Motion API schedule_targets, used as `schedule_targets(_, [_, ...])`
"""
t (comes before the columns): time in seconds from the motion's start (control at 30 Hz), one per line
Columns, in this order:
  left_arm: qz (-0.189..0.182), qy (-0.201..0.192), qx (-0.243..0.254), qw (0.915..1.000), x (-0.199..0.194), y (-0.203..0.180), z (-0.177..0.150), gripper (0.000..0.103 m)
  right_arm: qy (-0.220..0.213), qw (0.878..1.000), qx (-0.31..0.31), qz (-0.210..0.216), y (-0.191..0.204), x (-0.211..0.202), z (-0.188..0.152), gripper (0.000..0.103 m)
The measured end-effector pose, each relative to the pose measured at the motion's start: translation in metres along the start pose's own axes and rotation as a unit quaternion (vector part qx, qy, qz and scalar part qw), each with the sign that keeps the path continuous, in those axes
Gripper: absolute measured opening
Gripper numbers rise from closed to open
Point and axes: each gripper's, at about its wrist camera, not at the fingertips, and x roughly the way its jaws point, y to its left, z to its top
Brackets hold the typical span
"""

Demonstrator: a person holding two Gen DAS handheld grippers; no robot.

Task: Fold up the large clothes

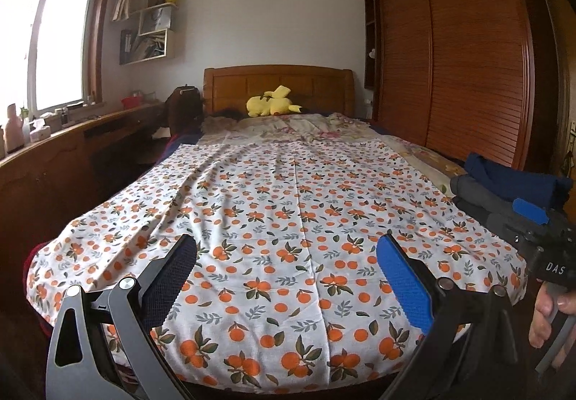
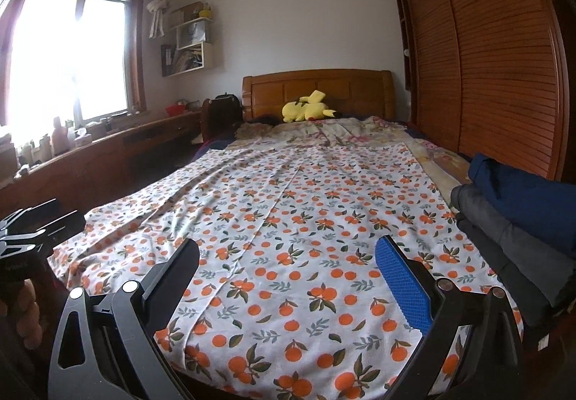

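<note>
A large white cloth printed with oranges (image 1: 288, 184) (image 2: 306, 202) lies spread flat over the bed, with light wrinkles on its left half. My left gripper (image 1: 288, 238) hangs open over the cloth's near edge, nothing between its fingers. My right gripper (image 2: 288, 241) is also open and empty over the near edge, further right. One blue finger (image 1: 531, 211) of the right gripper shows at the right edge of the left wrist view, with a hand (image 1: 547, 313) below it. The left gripper's black body (image 2: 28, 230) shows at the left edge of the right wrist view.
A stack of folded dark clothes (image 1: 504, 184) (image 2: 522, 212) sits on the bed's right side. A yellow plush toy (image 1: 271, 103) lies by the wooden headboard (image 2: 316, 86). A wardrobe (image 1: 468, 58) runs along the right, and a cluttered desk (image 1: 72, 133) along the left under the window.
</note>
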Motion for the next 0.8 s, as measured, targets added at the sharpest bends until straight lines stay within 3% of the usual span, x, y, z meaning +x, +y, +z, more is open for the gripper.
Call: schedule_targets(0.8, [-0.011, 0.002, -0.002, 0.9999, 0.0030, 0.0000, -0.0014, 0.101, 0.003, 1.000, 0.004, -0.004, -0.0028, 0.0001, -0.0037, 0.095])
